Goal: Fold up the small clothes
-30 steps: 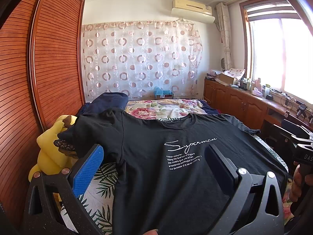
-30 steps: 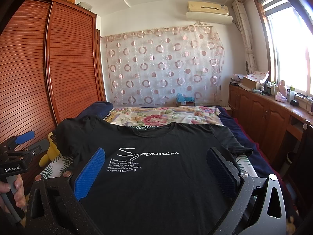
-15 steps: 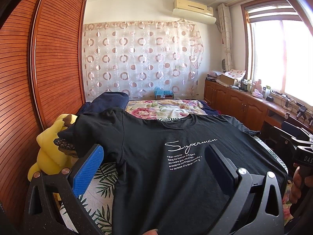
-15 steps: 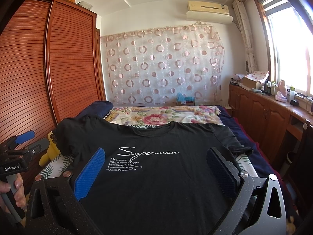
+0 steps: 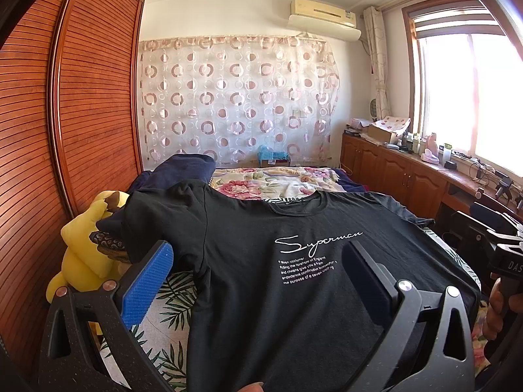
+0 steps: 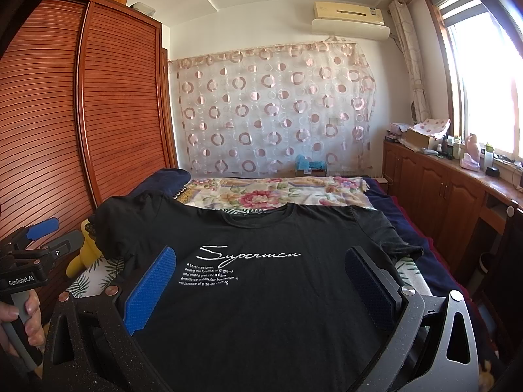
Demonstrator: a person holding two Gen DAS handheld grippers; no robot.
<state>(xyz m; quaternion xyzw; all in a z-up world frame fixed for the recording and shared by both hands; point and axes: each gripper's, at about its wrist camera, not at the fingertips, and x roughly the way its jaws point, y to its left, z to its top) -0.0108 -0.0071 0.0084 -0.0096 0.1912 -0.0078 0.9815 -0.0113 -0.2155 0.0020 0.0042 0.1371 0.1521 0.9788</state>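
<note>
Filling the left side of both views, the wooden wardrobe (image 5: pixel 81 114) with slatted sliding doors stands along the bed (image 6: pixel 278 192), and a curtain (image 5: pixel 238 101) with a pattern of pink rings hangs on the far wall under an air conditioner (image 6: pixel 351 19). On the right a row of wooden cabinets (image 6: pixel 438 189) runs below the bright window (image 5: pixel 474 98), and this surface carries boxes, bottles and other small things that are too small to tell. The bed has a floral cover at the far end and a sheet with green leaves (image 5: pixel 170 294) nearer to the cameras. The black T-shirt (image 5: pixel 294 277) lies spread flat on the bed, front side up, with the collar toward the curtain and the white word "Superman" (image 6: pixel 248 254) and some small lines of text on the chest; both short sleeves are spread out to the sides, and the near hem goes out of view at the bottom. A dark blue cloth (image 5: pixel 183 170) lies beyond the left sleeve, and a yellow plush toy (image 5: pixel 85 251) sits between the bed and the wardrobe, partly under this sleeve. The left tool (image 5: pixel 258 281) hovers over the left half of the shirt with its two fingers wide apart and nothing between them. The right tool (image 6: pixel 258 281) is over the middle of the shirt, also wide open and holding nothing. Each view shows at its edge a hand (image 6: pixel 19 320) that holds the handle of the other tool.
</note>
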